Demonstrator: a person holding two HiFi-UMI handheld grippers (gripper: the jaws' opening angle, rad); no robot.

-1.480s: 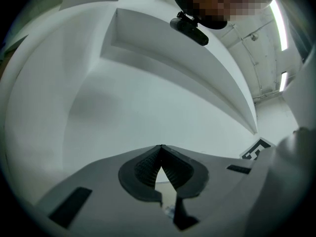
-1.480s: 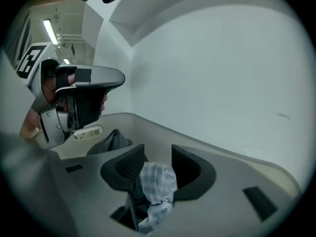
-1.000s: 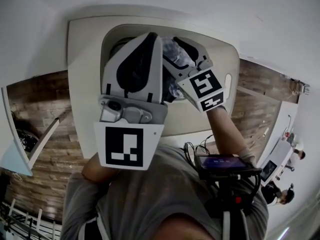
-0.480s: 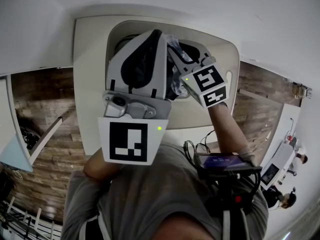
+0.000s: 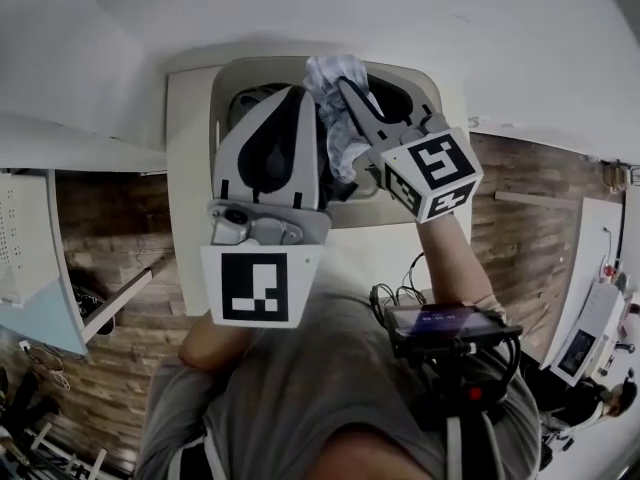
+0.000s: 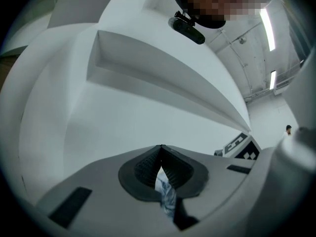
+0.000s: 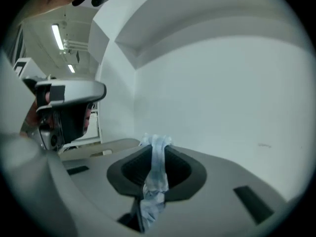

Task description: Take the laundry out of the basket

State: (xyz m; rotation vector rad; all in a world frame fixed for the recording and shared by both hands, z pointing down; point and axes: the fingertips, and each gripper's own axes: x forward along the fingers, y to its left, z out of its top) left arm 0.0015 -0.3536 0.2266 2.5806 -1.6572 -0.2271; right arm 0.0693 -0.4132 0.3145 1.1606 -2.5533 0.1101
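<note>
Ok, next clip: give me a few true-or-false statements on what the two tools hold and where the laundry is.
1. The right tool grips a crumpled pale blue-and-white cloth. True; its jaws have just been closing, with the cloth between them.
2. The left tool is empty. False: pale cloth is pinched between its jaws.
3. Both tools are over a white plastic basket. True.
4. The cloth lies flat inside the basket. False: it is held up between the tools.

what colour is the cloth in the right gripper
Pale blue and white, mottled; the cloth shows best in the right gripper view.
</note>
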